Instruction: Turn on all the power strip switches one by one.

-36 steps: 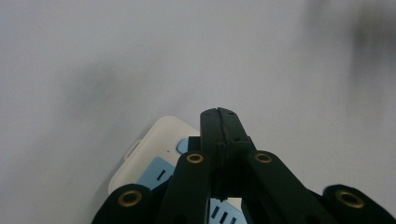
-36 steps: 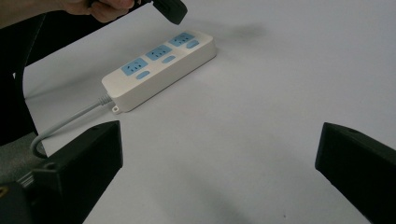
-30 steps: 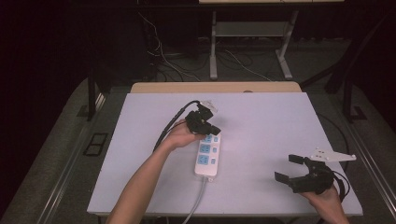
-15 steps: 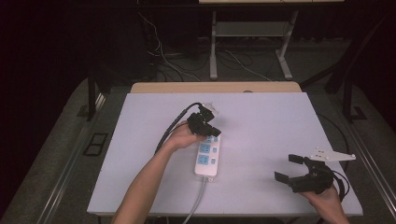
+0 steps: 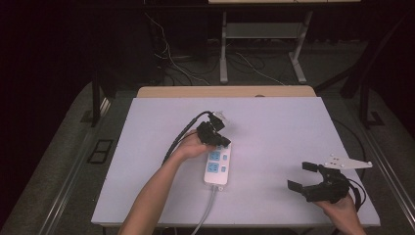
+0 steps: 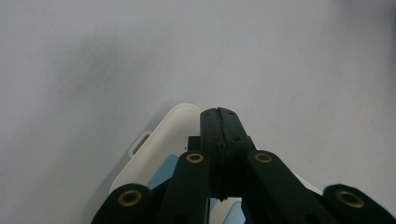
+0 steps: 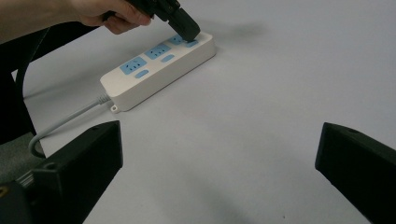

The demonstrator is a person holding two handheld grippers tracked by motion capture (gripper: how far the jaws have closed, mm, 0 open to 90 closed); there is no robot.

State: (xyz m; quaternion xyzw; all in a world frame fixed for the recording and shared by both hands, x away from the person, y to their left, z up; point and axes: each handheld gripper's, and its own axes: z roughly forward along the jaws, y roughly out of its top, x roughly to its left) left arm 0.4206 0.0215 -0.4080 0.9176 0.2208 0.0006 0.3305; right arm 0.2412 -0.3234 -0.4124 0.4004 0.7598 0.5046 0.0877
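A white power strip (image 5: 217, 164) with blue sockets is lying near the middle of the pale desk (image 5: 274, 127), its long side running from near to far and its grey cord (image 5: 205, 213) trailing off the near edge. The left hand-held gripper (image 5: 221, 142) is being held by the left hand (image 5: 191, 146) over the far end of the strip, its jaws pressed together with nothing between them; in the right gripper view the closed tip (image 7: 189, 33) is being set down on the blue socket (image 7: 183, 40) at that far end. In the left gripper view the shut jaws are being seen above the rounded white end of the strip (image 6: 173, 128). The right hand-held gripper (image 5: 302, 176) is being held by the right hand (image 5: 340, 208) near the right near corner of the desk, well apart from the strip, its jaws spread wide and empty, pointing left toward the strip
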